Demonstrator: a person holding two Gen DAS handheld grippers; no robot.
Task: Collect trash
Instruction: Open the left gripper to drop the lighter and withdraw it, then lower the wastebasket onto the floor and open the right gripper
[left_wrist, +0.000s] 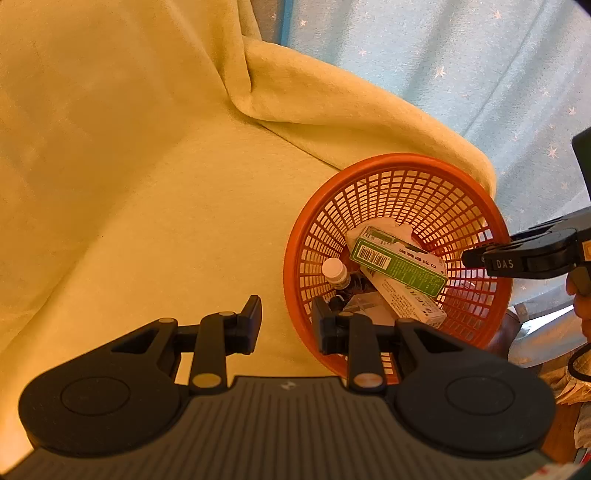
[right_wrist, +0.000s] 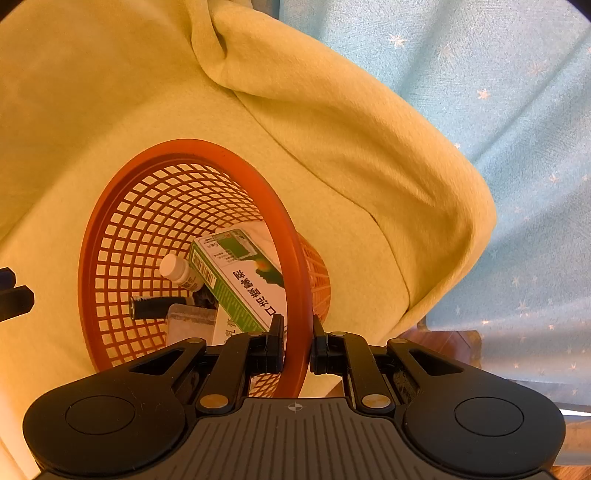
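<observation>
Right gripper (right_wrist: 297, 345) pinches the basket (right_wrist: 110, 229) rim, 1 finger inside, 1 outside. Left gripper (left_wrist: 286, 325) hovers beside the basket, fingers spread, holding nothing.

Glossy plastic basket (right_wrist: 110, 236), fuzzy cloth (left_wrist: 129, 166)

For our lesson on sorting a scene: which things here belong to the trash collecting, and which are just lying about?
Part of the job:
orange basket
green box
white-capped bottle
black tube
right gripper, its jaws around the basket rim
left gripper, open

Just lying about:
yellow blanket
blue starred cloth
</observation>
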